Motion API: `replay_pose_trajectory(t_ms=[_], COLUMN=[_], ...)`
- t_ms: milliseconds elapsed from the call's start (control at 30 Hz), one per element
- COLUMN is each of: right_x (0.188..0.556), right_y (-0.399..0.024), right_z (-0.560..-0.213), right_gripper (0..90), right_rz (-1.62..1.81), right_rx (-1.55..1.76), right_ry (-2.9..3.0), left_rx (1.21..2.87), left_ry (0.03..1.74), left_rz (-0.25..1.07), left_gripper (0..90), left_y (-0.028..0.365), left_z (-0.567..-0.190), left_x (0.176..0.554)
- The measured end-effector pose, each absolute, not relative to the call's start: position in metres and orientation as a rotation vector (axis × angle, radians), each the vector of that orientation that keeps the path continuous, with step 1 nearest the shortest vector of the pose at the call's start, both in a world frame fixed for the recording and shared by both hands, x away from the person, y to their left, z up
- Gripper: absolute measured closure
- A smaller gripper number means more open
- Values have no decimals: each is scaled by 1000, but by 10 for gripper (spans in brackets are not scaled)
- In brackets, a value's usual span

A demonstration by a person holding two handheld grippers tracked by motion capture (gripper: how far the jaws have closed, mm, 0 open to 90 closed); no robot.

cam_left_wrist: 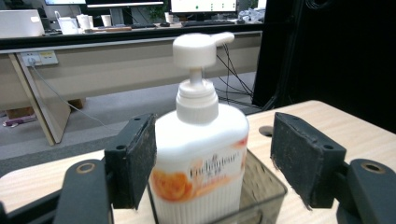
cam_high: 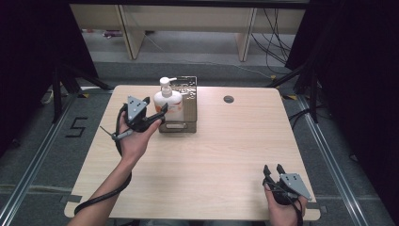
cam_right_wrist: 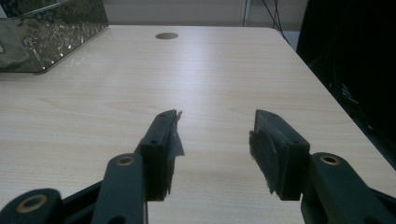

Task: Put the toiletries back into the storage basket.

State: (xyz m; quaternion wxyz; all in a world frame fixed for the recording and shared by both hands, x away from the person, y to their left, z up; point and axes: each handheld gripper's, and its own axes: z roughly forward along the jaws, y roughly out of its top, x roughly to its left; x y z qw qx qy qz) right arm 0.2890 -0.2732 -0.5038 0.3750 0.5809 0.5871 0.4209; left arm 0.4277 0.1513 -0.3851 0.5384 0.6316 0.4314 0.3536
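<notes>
Left tongs wide around pump bottle

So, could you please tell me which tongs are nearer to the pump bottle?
Left. The left tongs sit open around the pump bottle in its bin; the right tongs rest at the table's near right corner.

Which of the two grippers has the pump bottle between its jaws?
The left gripper: its open jaws stand on either side of the pump bottle in the bin. The right gripper sits over bare table, far away.
</notes>
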Motion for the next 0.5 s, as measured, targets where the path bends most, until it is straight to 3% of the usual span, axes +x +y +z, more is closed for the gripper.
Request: replay_pose_trajectory(t_ms=[500], right_x=[291], right_y=[-274], right_z=[-506], right_gripper=[513], right_rz=[1078], right_rx=[1445], right_ry=[1522], left_rx=[1509], left_ry=[1101], left_rz=[834], left_gripper=[320], left_y=[193], left_z=[-443], left_x=[392])
